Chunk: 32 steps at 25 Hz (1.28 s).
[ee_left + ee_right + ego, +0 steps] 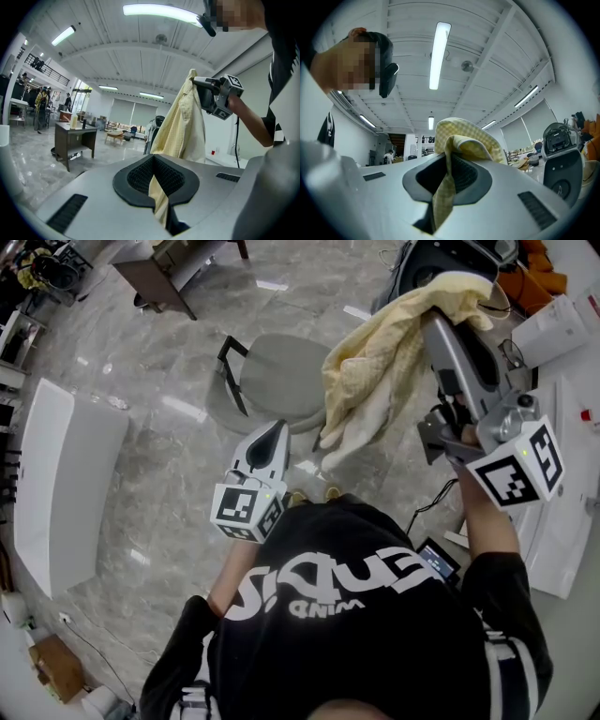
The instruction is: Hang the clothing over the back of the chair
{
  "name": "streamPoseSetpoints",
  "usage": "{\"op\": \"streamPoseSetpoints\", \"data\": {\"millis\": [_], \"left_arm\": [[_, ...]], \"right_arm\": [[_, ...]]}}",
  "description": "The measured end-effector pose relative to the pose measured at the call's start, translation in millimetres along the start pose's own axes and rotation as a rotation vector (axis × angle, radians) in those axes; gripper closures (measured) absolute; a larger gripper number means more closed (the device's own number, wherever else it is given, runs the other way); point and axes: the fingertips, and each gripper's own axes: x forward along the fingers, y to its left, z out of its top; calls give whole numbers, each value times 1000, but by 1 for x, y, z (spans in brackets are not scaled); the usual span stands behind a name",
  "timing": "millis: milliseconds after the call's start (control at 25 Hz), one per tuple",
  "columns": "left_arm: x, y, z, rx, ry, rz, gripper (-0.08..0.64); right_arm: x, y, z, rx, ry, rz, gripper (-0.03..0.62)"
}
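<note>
Clothing [375, 371], yellow check, clenched by 2 tools: right gripper [434, 321] high, left gripper [277, 427] low; black shirt's [375, 634] white print unreadable.

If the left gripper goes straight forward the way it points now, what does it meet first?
Most likely the yellow clothing itself, hanging in front of the left gripper from the right gripper. The grey chair seems to lie beyond, though depth is unclear.
</note>
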Motion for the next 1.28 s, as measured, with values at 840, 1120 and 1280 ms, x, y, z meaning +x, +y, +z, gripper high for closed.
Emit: {"op": "streamPoseSetpoints", "data": {"millis": [840,1120,1280], "left_arm": [[-6,22,7,-15,-15,69,545],[-9,47,6,-22,-24,126,545],[-13,58,10,-27,-27,151,545]], "right_arm": [[119,-20,6,-65,-2,87,558],[163,-33,-13,-68,12,89,558],[178,-37,-22,-55,14,98,558]]}}
